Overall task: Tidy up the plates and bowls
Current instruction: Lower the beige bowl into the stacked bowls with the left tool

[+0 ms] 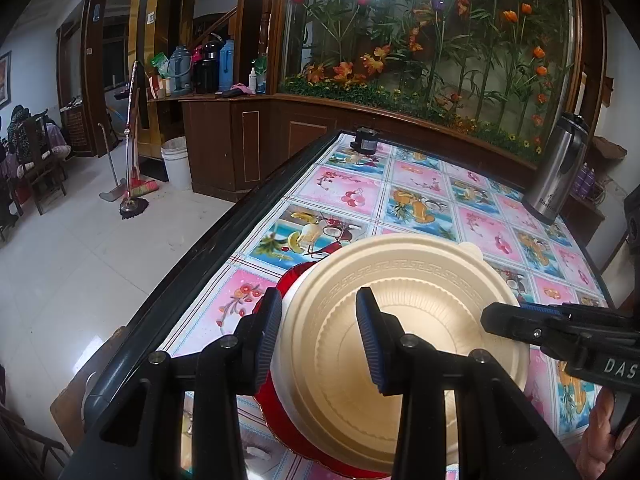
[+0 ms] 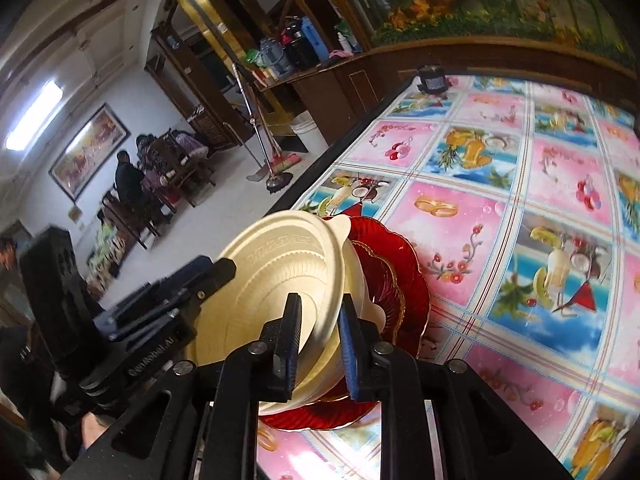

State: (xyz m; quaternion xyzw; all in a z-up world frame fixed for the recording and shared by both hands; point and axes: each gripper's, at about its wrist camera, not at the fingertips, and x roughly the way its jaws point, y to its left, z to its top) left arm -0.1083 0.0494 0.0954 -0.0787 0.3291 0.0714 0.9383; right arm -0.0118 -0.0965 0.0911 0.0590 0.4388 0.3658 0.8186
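Observation:
A cream bowl (image 1: 404,344) with a patterned rim sits on red scalloped plates (image 1: 296,280) near the table's left edge. My left gripper (image 1: 320,336) straddles the bowl's left rim, one finger inside and one outside, jaws wide apart. My right gripper (image 1: 504,316) reaches in from the right at the bowl's right rim. In the right wrist view the right gripper (image 2: 320,344) is closed narrowly on the cream bowl's (image 2: 280,272) rim, above the red plates (image 2: 396,280). The left gripper (image 2: 208,276) shows at the bowl's far rim.
The table (image 1: 420,188) wears a pink and blue fruit-print cloth. A steel thermos (image 1: 560,168) stands at the right edge. A small dark jar (image 1: 365,141) sits at the far end. The floor drops off on the left, with brooms (image 1: 132,184) and a white bucket (image 1: 176,160).

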